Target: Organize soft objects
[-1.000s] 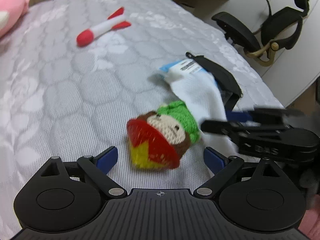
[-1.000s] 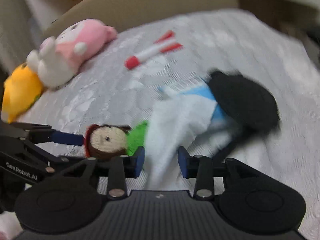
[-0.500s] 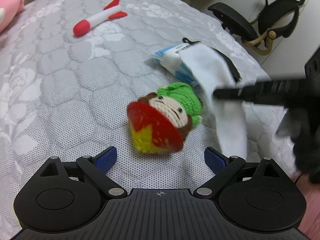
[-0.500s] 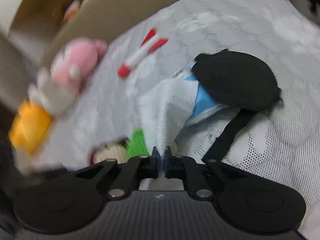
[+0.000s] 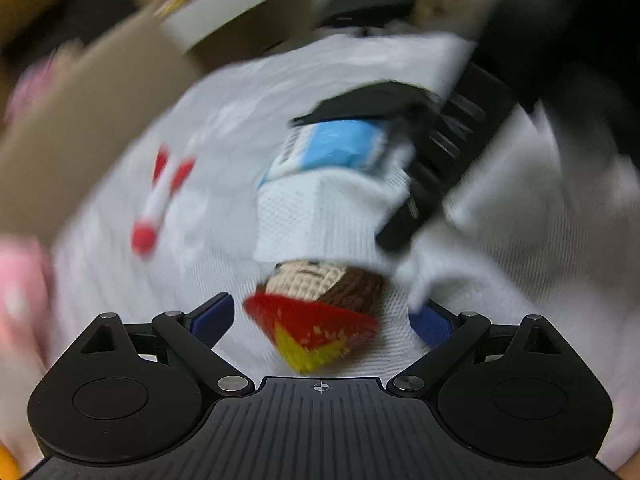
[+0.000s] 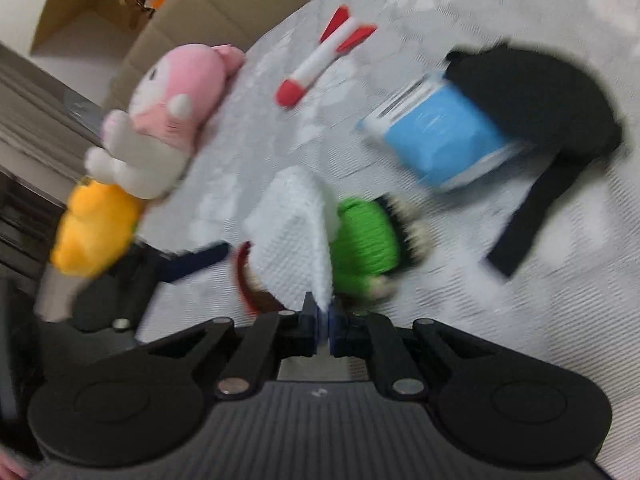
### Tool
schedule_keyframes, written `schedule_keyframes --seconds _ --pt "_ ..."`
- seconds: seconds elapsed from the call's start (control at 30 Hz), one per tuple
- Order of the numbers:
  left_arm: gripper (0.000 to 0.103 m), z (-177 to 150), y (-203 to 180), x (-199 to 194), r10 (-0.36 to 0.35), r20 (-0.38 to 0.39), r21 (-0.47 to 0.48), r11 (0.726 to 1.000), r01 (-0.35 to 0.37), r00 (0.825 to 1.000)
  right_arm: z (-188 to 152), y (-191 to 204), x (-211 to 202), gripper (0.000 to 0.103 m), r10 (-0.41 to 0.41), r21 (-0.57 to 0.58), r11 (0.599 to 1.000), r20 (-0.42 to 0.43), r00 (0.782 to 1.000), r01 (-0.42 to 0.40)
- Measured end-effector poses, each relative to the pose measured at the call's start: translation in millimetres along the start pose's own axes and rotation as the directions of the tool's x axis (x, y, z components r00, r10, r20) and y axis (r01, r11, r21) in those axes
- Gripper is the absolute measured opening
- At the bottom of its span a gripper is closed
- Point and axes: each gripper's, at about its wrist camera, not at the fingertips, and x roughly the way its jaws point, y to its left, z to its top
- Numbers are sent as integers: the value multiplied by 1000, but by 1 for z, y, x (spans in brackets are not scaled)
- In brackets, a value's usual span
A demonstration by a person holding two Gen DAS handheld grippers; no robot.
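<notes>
Cardboard box stands at the far edge of the bed, open side showing, with something orange and some greenery blurred inside; what they are cannot be told. The right gripper has its jaws pinched tight on a fold of the white cloth, which drapes over the knitted doll. The left gripper is spread wide, its blue pads either side of the doll's red and yellow end, not pressing it. On the bed lie a pink plush against a yellow plush, a red-and-white rocket toy, and a blue packet partly under a black pouch.
</notes>
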Motion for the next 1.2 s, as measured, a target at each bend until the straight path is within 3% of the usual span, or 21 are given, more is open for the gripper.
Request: schedule_keyframes --seconds 0.07,0.27,0.4,0.43,0.47,0.53,0.63,0.73,0.8,0.83,0.97,1.07,1.13,1.2 --pt "97 1 -3 6 6 -21 66 998 -5 1000 2 -2 -3 6 -68 -31 997 22 997 69" --pt "97 14 4 26 -6 -29 -12 1000 6 1000 2 -14 -8 7 -154 -54 986 48 987 156" --pt "97 18 -3 38 14 -20 68 998 -12 1000 -4 -10 -7 16 -199 -110 972 70 977 206" --pt "98 19 -5 40 18 -19 91 996 -16 1000 -6 -9 -7 20 -201 -123 970 76 977 209" --pt "98 18 -6 41 17 -19 102 995 -15 1000 -7 -7 -7 33 -202 -139 967 87 975 213" --pt "98 16 -6 40 13 -19 107 994 -11 1000 -8 0 -3 47 -206 -185 957 113 972 224" --pt "98 13 -3 38 5 -23 78 997 -4 1000 -6 8 2 48 -152 -215 961 109 982 172" --pt "98 6 -2 34 4 -22 61 998 -3 1000 -6 15 6 62 -73 -241 966 72 995 89" --pt "99 0 -2 31 5 -18 65 998 -3 1000 -9 17 8 49 -86 -254 961 91 992 106" --pt "99 -3 -3 28 7 -9 74 997 -7 1000 -10 17 9 30 -100 -255 959 106 989 124" --pt "99 -10 -6 21 22 49 108 994 -28 999 -1 2 1 7 -68 -145 986 119 991 85" --pt "100 -11 -12 25 20 69 172 985 -32 997 12 -19 -10 7 3 -1 1000 124 992 -3" --pt "101 -11 -20 30 35 96 275 960 -60 995 20 -39 -13 7 79 117 989 112 991 -92" --pt "101 -10 -26 35 44 138 373 923 -93 989 25 -53 -14 7 97 188 975 113 989 -117"
